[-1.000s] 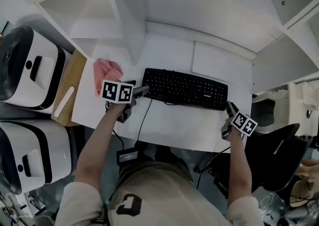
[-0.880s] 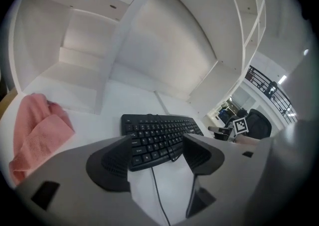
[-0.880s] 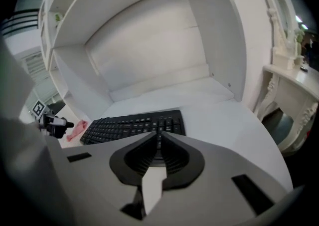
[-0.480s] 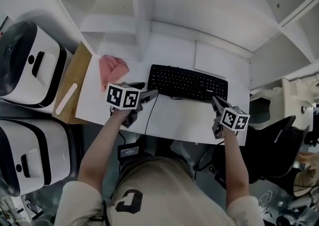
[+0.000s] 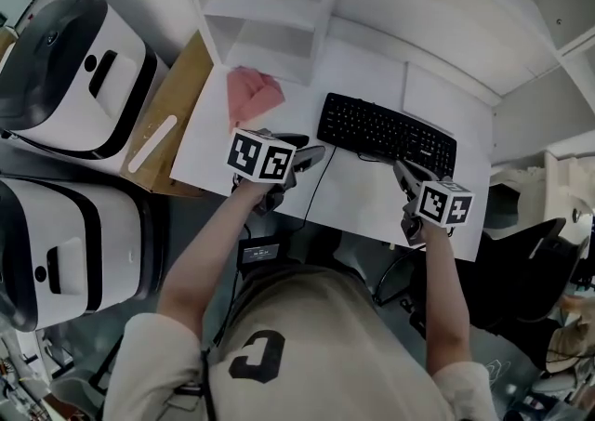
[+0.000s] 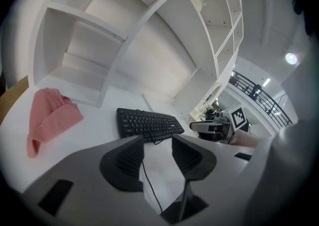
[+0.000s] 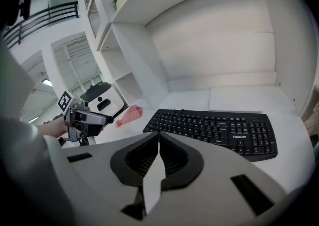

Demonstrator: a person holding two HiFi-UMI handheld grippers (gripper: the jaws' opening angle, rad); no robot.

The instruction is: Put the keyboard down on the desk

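Black keyboard lies flat on white desk, cable trailing toward me. Both grippers have drawn back from its ends: L gripper jaws apart, empty; R gripper jaws together, empty. Task looks done.

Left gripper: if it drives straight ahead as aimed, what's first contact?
Probably the near edge of the black keyboard, which sits just past the open jaws of the left gripper. Its cable shows through the gap, lower down. Depth is unclear.

left gripper held open, right gripper closed.
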